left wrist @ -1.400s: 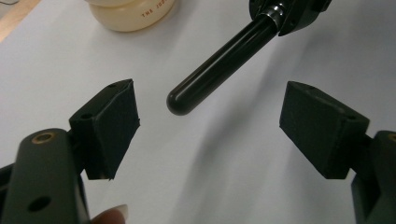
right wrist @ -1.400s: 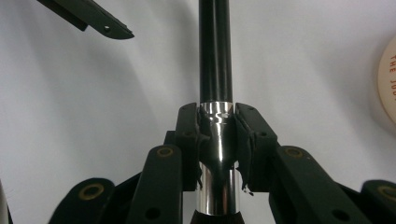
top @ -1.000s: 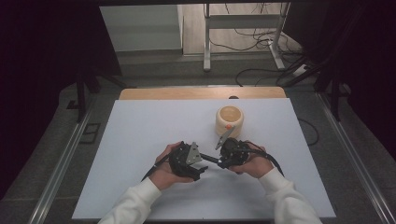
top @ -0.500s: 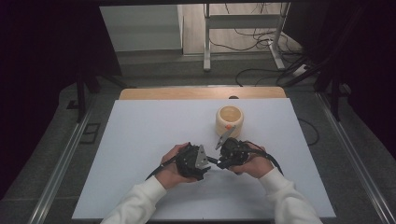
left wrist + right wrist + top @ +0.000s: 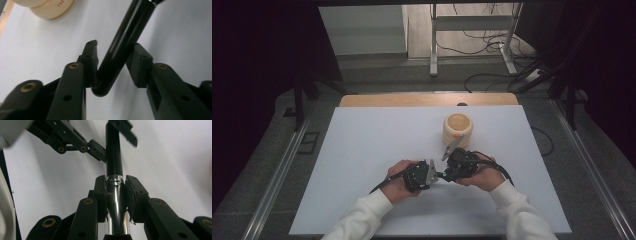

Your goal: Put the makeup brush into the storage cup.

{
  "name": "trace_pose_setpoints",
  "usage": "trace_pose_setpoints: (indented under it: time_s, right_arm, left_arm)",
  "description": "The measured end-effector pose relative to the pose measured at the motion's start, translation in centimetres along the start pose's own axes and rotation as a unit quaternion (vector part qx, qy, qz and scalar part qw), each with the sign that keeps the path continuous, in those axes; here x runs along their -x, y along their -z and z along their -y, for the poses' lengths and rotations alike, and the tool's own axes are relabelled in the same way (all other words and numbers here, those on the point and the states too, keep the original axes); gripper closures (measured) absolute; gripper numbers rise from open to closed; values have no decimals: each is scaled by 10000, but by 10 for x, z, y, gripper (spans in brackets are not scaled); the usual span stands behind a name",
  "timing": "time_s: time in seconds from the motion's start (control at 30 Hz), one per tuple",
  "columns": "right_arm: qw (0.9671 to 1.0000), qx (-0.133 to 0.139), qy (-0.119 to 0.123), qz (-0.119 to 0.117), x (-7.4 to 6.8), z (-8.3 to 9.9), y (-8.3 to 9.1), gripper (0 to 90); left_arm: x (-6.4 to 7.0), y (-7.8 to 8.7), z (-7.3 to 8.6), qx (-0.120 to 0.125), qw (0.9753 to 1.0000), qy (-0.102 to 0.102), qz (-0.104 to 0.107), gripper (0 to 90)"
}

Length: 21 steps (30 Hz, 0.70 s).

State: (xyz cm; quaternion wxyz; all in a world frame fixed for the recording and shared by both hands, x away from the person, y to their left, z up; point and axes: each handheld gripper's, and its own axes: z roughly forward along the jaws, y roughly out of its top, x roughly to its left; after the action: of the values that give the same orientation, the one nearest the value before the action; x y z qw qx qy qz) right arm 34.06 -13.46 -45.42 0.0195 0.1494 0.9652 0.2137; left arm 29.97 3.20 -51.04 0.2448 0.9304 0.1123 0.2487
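Note:
A tool with a black handle [image 5: 113, 152] and a chrome collar [image 5: 116, 195] is held level just above the white table [image 5: 362, 150], between my two grippers. My right gripper [image 5: 116, 180] is shut on the chrome collar, and it sits right of centre in the high view [image 5: 447, 175]. My left gripper [image 5: 113, 46] faces it from the left [image 5: 434, 175]. Its jaws stand apart on either side of the handle's rounded end [image 5: 117, 57], which lies slantwise between the pads and touches them.
A cream bowl [image 5: 457, 127] stands on the table just beyond my right gripper, with a small orange mark on its near side; it also shows at the top left of the left gripper view [image 5: 50, 10]. A wooden strip [image 5: 427, 100] edges the far side.
My left gripper has slid a little to the right, bringing its jaws around the handle end. The right gripper and the bowl have stayed put.

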Motion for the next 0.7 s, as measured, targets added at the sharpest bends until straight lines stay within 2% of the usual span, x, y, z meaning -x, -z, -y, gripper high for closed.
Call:
trace_pose_setpoints:
  time_s: [0.03,0.17,0.2,0.37,0.53,0.7]
  right_arm:
    - [10000,11,18,-20,0,0,1,717]
    - [10000,78,32,8,-2,-1,4,699]
    - [9999,118,20,26,-2,-1,5,691]
    - [9993,318,-57,197,-1,-1,11,641]
    - [9945,858,-307,525,6,2,24,503]
    - [9901,1147,-538,601,10,6,32,442]
  left_arm:
    - [2,0,-1,-42,9999,-152,45,660]
    - [6,0,-2,-50,9996,-250,132,714]
    - [6,1,-3,-103,9989,-391,238,727]
    - [6,1,-2,-53,9993,-229,307,744]
    - [1,5,1,-16,9993,-119,345,744]
    - [-1,7,3,40,9993,-37,365,744]
